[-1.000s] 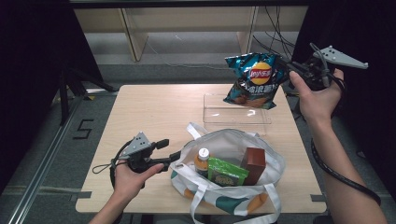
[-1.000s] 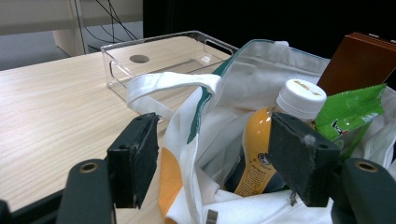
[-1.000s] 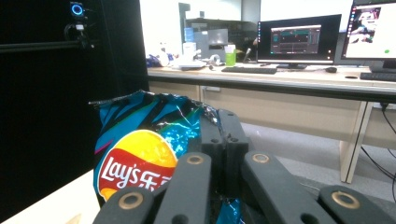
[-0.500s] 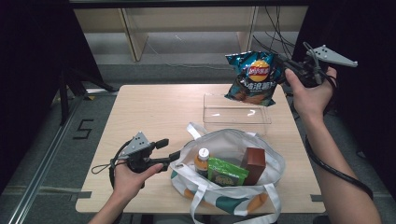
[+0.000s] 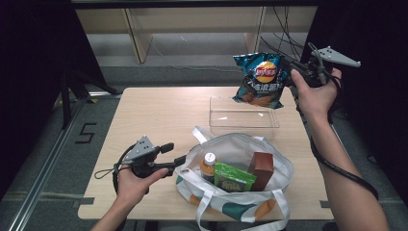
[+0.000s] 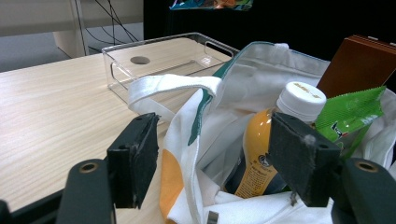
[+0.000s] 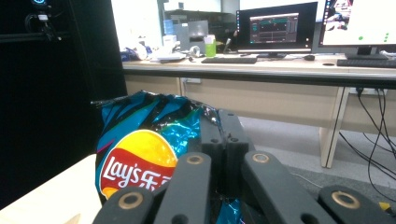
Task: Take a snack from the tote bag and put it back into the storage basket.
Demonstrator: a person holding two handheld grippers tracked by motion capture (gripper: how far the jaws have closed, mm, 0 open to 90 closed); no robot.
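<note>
Pale wood grain covers the worktop [image 5: 159, 110], the biggest thing in the high view, with dark floor around it. On its near edge stands a white cloth tote bag [image 5: 284, 168] with its mouth spread wide; inside it sit an orange drink bottle with a white cap [image 5: 208, 166], a green packet [image 5: 233, 177] and a brown box [image 5: 262, 168], side by side from left to right. Just beyond the bag, a clear plastic tray [image 5: 243, 118] lies empty on the worktop, apart from the bag's rim. Above the tray's far right corner hangs a blue bag of Lay's crisps [image 5: 260, 79], lifted clear of the worktop and pinched at its right edge by the right hand-held gripper [image 5: 291, 72], whose jaws are clamped together on the foil; in the right gripper view the crumpled top of the crisp bag [image 7: 140, 154] lies squeezed between the two black jaws. The left hand-held gripper [image 5: 175, 155] rests low at the bag's left rim, and in the left gripper view its jaws stand wide apart with the cloth edge and the bottle [image 6: 275, 140] between them, the pads pressing on nothing.
</note>
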